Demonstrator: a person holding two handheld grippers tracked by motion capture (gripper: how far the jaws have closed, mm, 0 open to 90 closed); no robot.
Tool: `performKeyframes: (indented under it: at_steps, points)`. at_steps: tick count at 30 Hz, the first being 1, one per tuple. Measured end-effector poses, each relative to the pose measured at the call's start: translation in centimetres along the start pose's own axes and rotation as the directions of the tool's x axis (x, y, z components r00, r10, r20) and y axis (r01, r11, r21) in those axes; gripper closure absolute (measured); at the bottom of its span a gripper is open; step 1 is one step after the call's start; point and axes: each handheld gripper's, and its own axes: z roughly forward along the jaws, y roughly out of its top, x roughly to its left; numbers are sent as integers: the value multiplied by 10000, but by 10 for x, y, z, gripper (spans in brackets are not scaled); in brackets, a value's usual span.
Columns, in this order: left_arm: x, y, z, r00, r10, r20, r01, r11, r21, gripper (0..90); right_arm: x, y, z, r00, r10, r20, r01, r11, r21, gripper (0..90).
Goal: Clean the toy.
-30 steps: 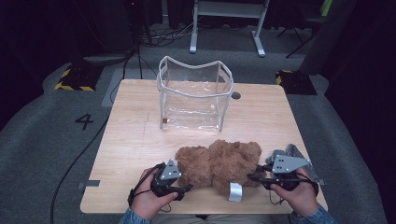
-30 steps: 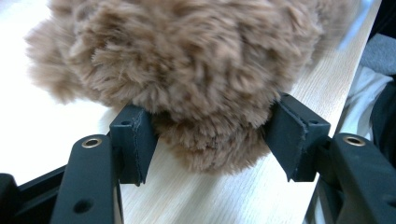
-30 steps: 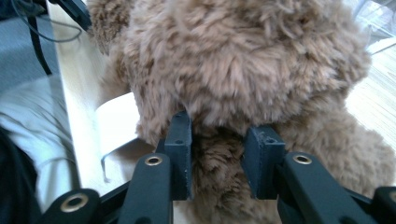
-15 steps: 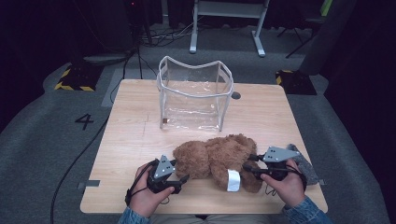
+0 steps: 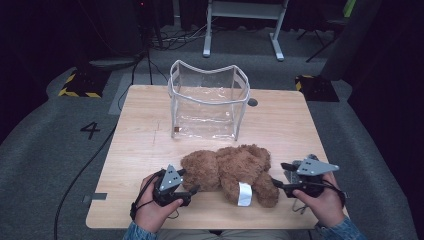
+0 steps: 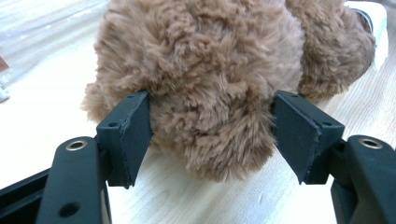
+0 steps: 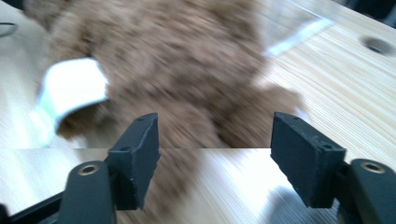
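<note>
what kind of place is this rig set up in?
Likely a lab or recording studio, not a home. A lone wooden table stands on grey carpet with a floor marking "4", yellow-black hazard tape and loose cables behind it. The surroundings are dark.

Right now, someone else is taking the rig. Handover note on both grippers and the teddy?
Left gripper: jaws wide around one end of the brown teddy, pads at the fur; a firm grip is not clear.
Right gripper: jaws have just been opening, nothing between them, just off the teddy's other end.
Teddy lies on the table, in front of the clear bag.
Done: nothing bagged. Left: probably re-grip and lift the teddy into the bag.
</note>
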Motion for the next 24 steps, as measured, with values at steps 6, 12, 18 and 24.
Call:
performKeyframes:
  at_steps: [6, 12, 18, 24]
  points:
    - [3, 4, 0, 9999, 33, -129, -35, 9998, -179, 292, -28, -27, -26, 9895, 600, 1316, -731, 9926, 970, 294]
    - [4, 4, 1, 10000, -48, -21, 48, 9999, -152, 277, -48, -52, -26, 9662, 953, 2394, -1440, 9702, 1950, 239]
    - [6, 4, 1, 10000, -82, 16, 82, 9998, -207, 277, -62, -72, -11, 9616, 1355, 2385, -2011, 9395, 2772, 238]
    - [6, 3, 0, 9999, -147, 20, 147, 9997, -206, 276, -57, -73, -2, 9752, 1068, 1937, -1671, 9297, 3284, 598]
